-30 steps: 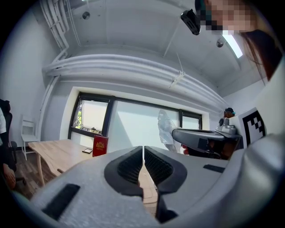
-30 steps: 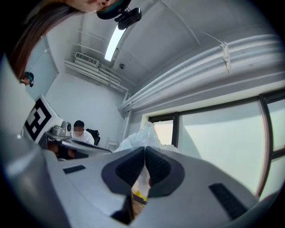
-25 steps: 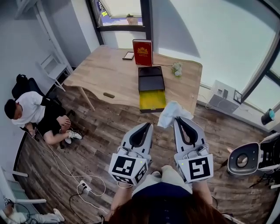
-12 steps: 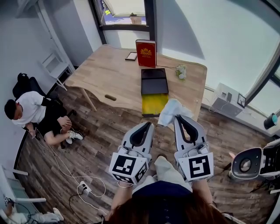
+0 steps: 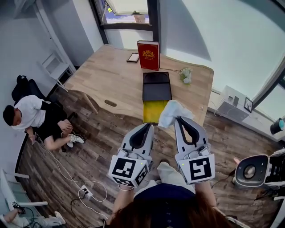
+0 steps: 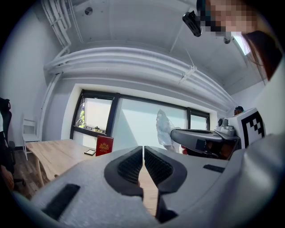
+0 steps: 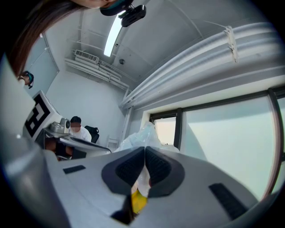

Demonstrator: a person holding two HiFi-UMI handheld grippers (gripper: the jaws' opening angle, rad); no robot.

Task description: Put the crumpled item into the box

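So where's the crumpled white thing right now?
The crumpled white item sits pinched in the right gripper, centre-right in the head view, near the open box.

On my feed: wooden table (image 5: 116, 75) angled across a dark plank floor (image 5: 80, 151), below a black-framed window (image 5: 124, 13). Pale wall (image 5: 222, 40) at right, part sunlit, part shadowed. White chair (image 5: 55, 67) near the table's left corner. Person (image 5: 33, 116) seated on the floor, left. Power strip (image 5: 84, 191) nearer me. Ceiling tube light (image 7: 115, 30) lit.
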